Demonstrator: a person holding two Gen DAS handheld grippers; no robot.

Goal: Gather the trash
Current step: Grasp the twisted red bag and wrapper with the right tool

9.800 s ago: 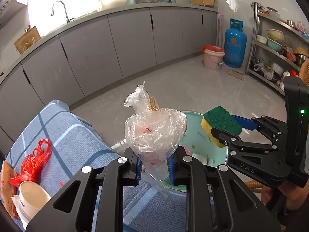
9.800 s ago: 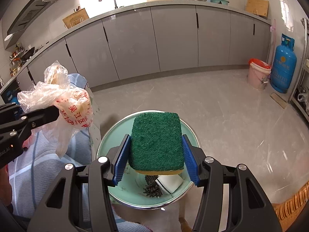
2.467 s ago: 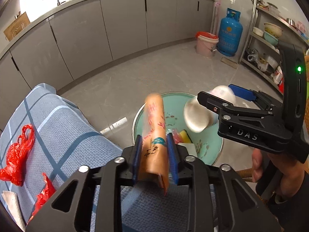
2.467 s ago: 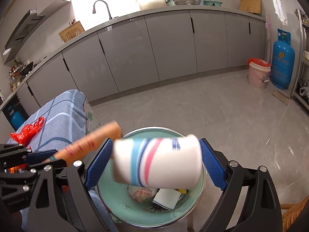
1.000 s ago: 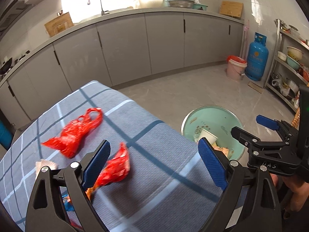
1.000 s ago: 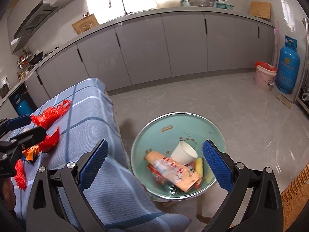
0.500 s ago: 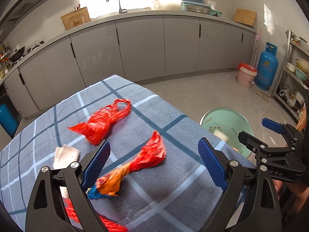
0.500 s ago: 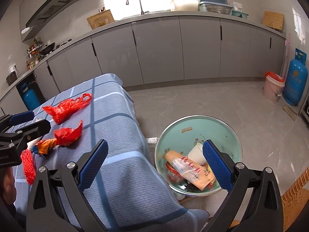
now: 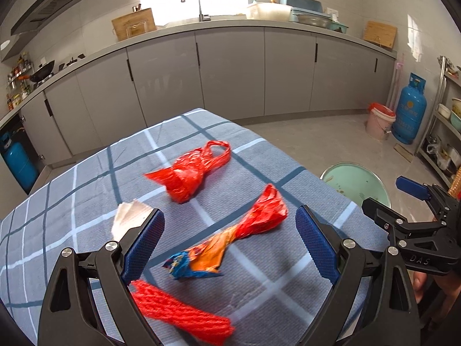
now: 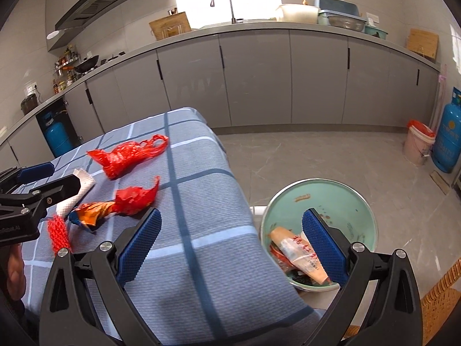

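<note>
The left gripper (image 9: 229,242) has its jaws spread wide and holds nothing; it hangs above a table covered in a blue checked cloth (image 9: 86,190). Framed between its blue pads lies a twisted snack wrapper (image 9: 230,242), red at one end, orange in the middle and blue at the near end, flat on the cloth and touching neither pad. Just beside the left pad, low in the left wrist view, is a bundle of red mesh netting (image 9: 178,314). Behind that pad a crumpled white paper (image 9: 126,219) peeks out. Farther back on the cloth, apart from the wrapper, lies a red plastic bag (image 9: 193,170) with its handles toward the far edge. The right gripper (image 10: 230,242) is also spread wide and empty, held over the table's right edge, where the cloth hangs down. Past its right pad, on the grey tiled floor beside the table, stands a pale green basin (image 10: 340,199) holding trash already collected, among it a pinkish printed packet (image 10: 299,253). Beyond are grey kitchen cabinets (image 10: 253,77), a sink tap (image 10: 227,3), a blue gas cylinder (image 10: 448,132) and a pink bucket (image 10: 417,141) next to it.
</note>
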